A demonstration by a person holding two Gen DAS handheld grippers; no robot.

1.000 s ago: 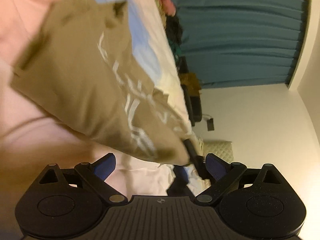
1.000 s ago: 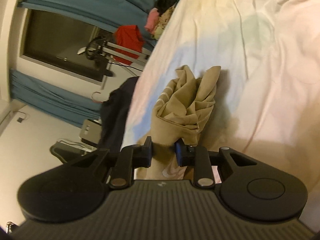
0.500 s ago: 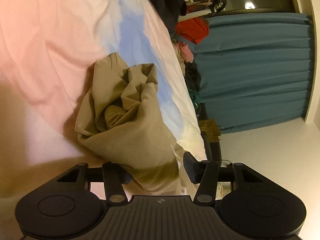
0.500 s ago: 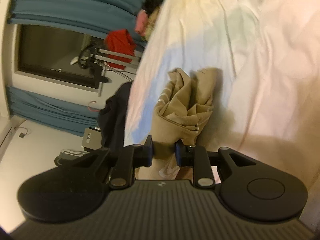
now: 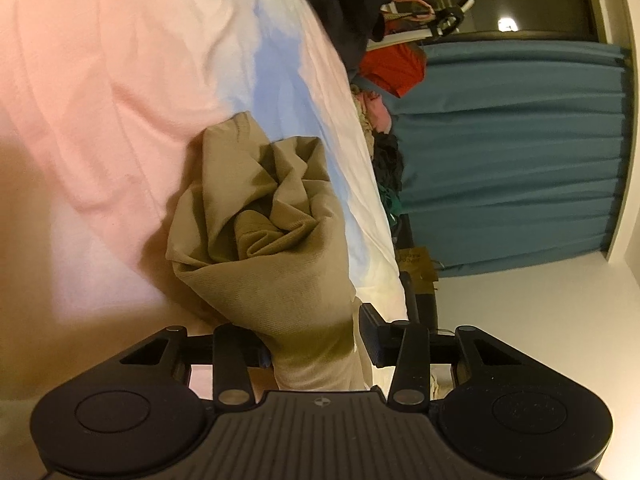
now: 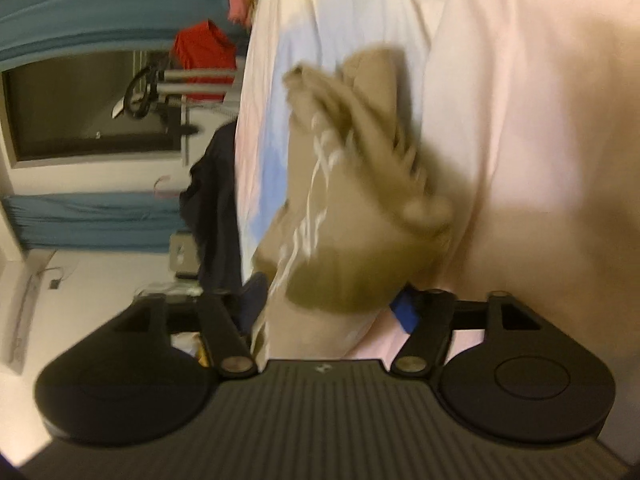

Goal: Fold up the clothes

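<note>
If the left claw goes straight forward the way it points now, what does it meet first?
Nothing new: the left claw already has the tan garment between its closing jaws. Beyond that bundle lies the bed sheet, though depth is unclear.

Pastel bedsheet (image 5: 120, 80) in pink, blue and white; teal curtain (image 5: 512, 152) behind; red garment (image 5: 394, 66) hanging; dark window (image 6: 84, 108) between curtain sections.
</note>
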